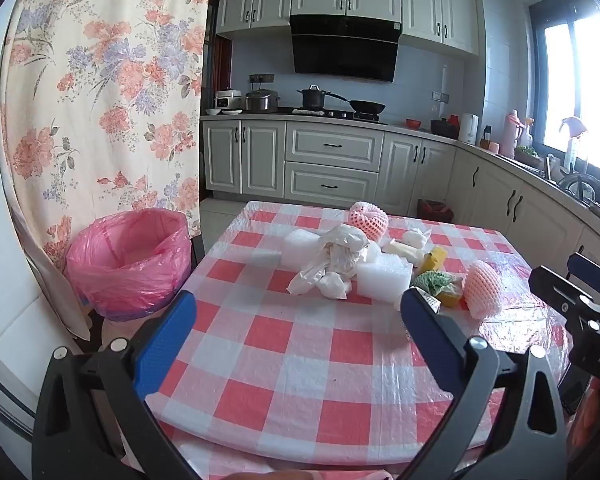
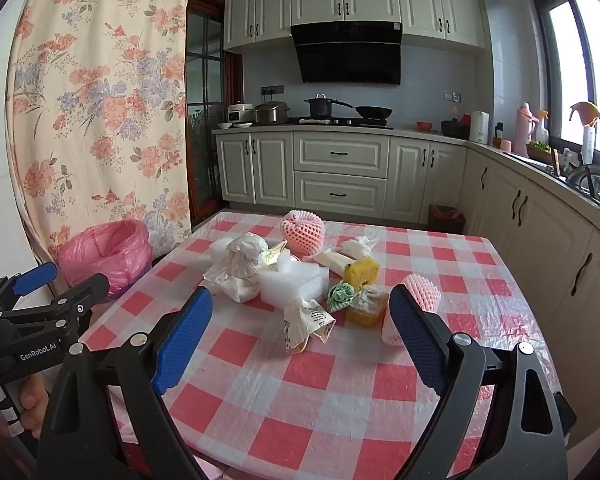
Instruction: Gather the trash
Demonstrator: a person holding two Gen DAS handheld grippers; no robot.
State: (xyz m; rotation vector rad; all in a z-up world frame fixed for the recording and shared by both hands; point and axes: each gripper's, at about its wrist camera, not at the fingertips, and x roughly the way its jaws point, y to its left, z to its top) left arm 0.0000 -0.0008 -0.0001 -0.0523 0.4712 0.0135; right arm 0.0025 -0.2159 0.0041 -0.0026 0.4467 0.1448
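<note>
Covering the table: a red-and-white checked plastic cloth (image 2: 320,392), wrinkled and glossy, draped over all edges.
Room: a kitchen with cream cabinets (image 2: 340,168) along the far and right walls, a black range hood (image 2: 348,52), a pot and a pan on the stove, and a window (image 2: 580,60) at right.
Left side: a floral curtain (image 2: 100,100) hangs beside the table's left edge.
Bin: one, lined with a pink bag (image 1: 128,260), standing on the floor just off the table's far-left corner, below the curtain.
Trash location: bunched in the far half of the table, the near half bare cloth.
Foam nets: two pink ones, one (image 2: 302,231) near the far edge and one (image 2: 422,292) toward the right edge.
White foam blocks: two counted, the nearer (image 2: 296,282) at the middle of the heap, the other behind the plastic.
Crumpled white plastic: one large wad (image 2: 240,268) on the left of the heap.
Printed paper wrapper: one (image 2: 306,324), nearest the front.
Yellow pieces: two, one (image 2: 362,272) behind, one (image 2: 368,310) in front, touching a green-and-white crumple (image 2: 342,296).
Smaller white bits: too tangled to count.
Left gripper (image 1: 296,320): blue pads spread wide, gripping nothing, over the near-left part of the table.
Right gripper (image 2: 300,320): pads spread wide, empty, facing the heap.
</note>
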